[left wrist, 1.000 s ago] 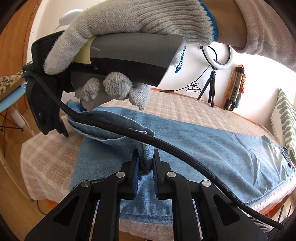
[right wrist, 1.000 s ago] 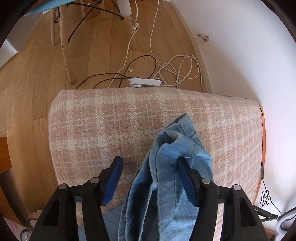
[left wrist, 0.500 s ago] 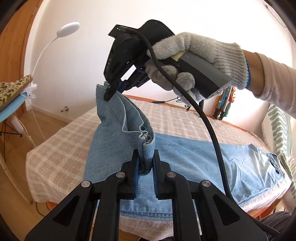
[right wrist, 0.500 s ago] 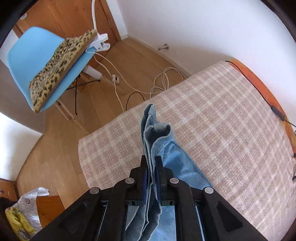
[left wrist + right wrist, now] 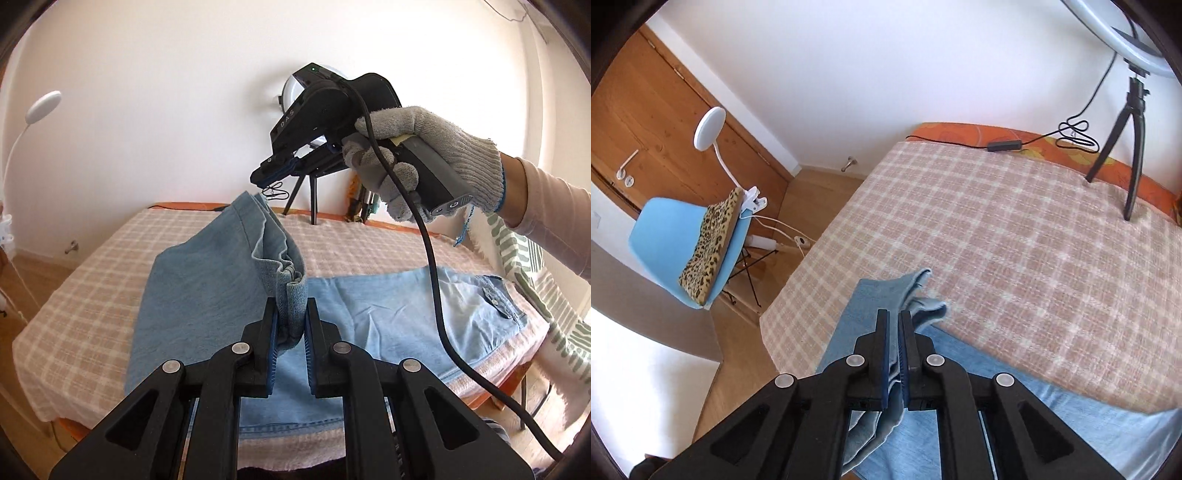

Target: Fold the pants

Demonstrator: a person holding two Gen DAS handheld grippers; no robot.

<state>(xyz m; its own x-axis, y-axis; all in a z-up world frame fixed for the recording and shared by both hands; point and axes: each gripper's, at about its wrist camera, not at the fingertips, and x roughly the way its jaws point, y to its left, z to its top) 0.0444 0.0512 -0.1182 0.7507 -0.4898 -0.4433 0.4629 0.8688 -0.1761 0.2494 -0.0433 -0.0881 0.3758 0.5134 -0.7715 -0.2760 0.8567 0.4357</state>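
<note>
Light blue jeans [image 5: 388, 314] lie across the checked bed cover [image 5: 92, 295], waist end [image 5: 495, 295] at the right. My left gripper [image 5: 291, 306] is shut on a bunched corner of the leg hem, held above the bed. In a gloved hand [image 5: 424, 147], my right gripper [image 5: 264, 173] hangs higher and farther back, over the hem's other corner [image 5: 255, 201]. The right wrist view shows the right gripper [image 5: 894, 317] shut on that denim hem [image 5: 916, 291], with cloth between the pads. The lifted leg section [image 5: 207, 280] slopes down to the left.
The right gripper's black cable [image 5: 432, 277] hangs across the jeans. A ring light tripod [image 5: 1134, 122] and a corded control box [image 5: 1003, 145] stand at the bed's far edge. A blue chair [image 5: 661, 240] with a leopard cushion, a clip lamp [image 5: 709, 127] and a green-striped pillow [image 5: 524, 258] flank the bed.
The right gripper closed on the hem corner, rolled upright and lifted it up and to the right. The left gripper rose with its corner, so the leg end now hangs off the bed.
</note>
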